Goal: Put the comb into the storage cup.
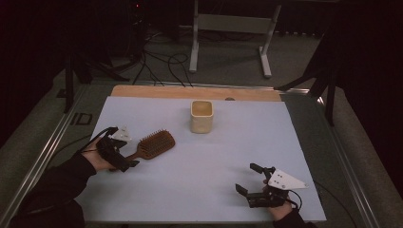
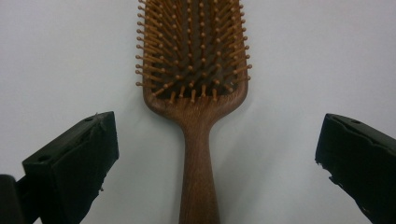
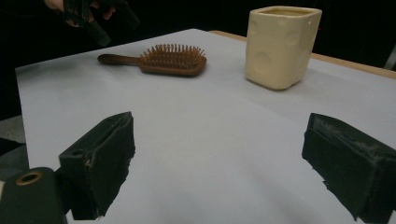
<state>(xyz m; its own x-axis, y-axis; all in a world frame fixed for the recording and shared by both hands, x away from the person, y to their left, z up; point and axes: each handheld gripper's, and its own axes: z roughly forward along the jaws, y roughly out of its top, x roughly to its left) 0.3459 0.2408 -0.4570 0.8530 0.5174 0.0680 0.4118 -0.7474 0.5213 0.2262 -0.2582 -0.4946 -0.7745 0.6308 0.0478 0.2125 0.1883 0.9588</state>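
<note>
A brown wooden paddle hairbrush (image 1: 154, 144) lies bristles up on the white sheet, left of centre. Its handle points toward my left gripper (image 1: 124, 149). In the left gripper view the handle (image 2: 198, 163) runs up between the two black jaws of the left gripper (image 2: 215, 140), which stand wide apart on either side without touching it. My right gripper (image 1: 248, 178) hovers open over bare sheet near the front right, with nothing between its jaws. The right gripper view looks past that gripper (image 3: 219, 140) at the hairbrush (image 3: 163, 59) and a cream square cup (image 3: 280, 46).
The cream cup (image 1: 202, 116) stands upright behind the middle of the white sheet (image 1: 199, 166). A wooden strip (image 1: 190, 92) borders the sheet's far edge. Metal rails run along both table sides. The other hand's gripper (image 3: 93, 14) shows far off beyond the brush handle.
</note>
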